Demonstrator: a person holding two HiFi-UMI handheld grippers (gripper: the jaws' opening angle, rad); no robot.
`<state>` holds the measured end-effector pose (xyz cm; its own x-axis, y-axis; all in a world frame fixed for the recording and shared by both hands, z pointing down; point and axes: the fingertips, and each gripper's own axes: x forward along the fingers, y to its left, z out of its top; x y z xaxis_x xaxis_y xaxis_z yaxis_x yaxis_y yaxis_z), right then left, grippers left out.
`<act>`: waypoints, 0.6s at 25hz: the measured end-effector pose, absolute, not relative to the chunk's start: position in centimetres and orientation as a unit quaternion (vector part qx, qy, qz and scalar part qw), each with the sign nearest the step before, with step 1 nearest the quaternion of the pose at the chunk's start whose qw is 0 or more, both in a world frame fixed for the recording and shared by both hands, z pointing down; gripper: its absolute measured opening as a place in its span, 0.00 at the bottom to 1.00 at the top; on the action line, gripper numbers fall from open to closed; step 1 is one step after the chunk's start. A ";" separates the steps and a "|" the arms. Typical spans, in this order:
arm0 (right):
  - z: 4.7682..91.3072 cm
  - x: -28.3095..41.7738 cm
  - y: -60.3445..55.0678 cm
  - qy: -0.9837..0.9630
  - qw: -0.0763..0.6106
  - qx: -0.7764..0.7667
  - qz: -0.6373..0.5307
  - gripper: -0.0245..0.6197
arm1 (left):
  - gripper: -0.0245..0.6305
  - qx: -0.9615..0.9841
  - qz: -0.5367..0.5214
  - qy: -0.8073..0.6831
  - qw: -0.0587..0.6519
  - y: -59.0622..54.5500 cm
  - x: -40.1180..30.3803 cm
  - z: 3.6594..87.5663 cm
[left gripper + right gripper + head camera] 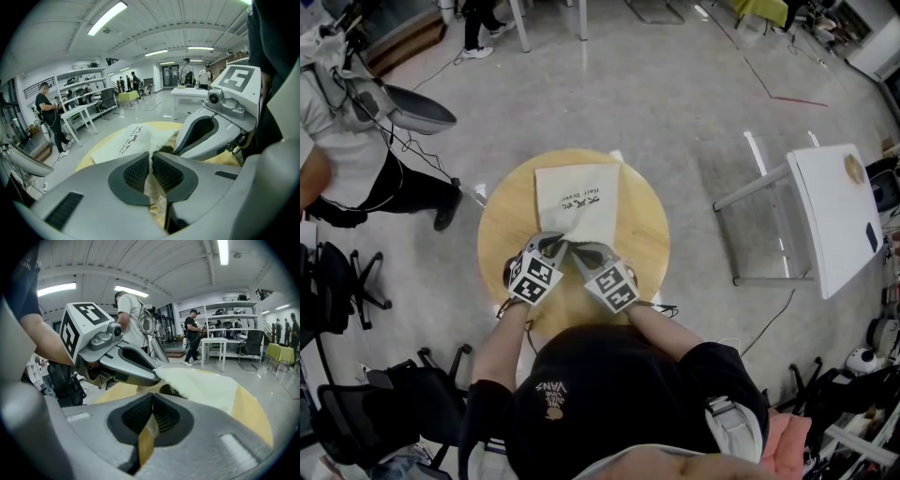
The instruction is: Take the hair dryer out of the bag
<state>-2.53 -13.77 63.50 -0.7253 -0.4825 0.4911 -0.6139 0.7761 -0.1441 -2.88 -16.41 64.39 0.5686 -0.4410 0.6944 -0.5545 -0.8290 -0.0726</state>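
The white printed bag (577, 202) lies flat on the round wooden desk (642, 225), its mouth toward the person. Only the two gripper views look into that mouth. A dark shape (165, 149) sits there, and I cannot tell whether it is the hair dryer. The left hand-held gripper (551, 247) is clenched on the left side of the mouth's cloth edge. The right hand-held gripper (581, 253), just beside it, is clamped on the right side. From the head view the two meet tip to tip at the bag's near edge.
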 end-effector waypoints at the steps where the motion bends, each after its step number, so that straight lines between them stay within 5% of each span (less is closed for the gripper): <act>1: 63.4 -2.4 -13.9 -0.917 0.217 0.301 0.150 0.04 | 0.08 0.882 0.369 -0.284 0.077 -16.4 -2.9 64.4; 4: 63.7 -2.2 -14.3 -0.915 0.219 0.302 0.153 0.04 | 0.08 0.881 0.367 -0.287 0.079 -16.6 -2.8 64.3; 6: 64.1 -2.0 -14.5 -0.912 0.227 0.302 0.160 0.21 | 0.08 0.881 0.365 -0.289 0.080 -16.7 -2.7 64.1; 15: 65.2 -1.1 -15.4 -0.902 0.267 0.321 0.113 0.42 | 0.08 0.882 0.362 -0.292 0.080 -17.1 -2.0 64.0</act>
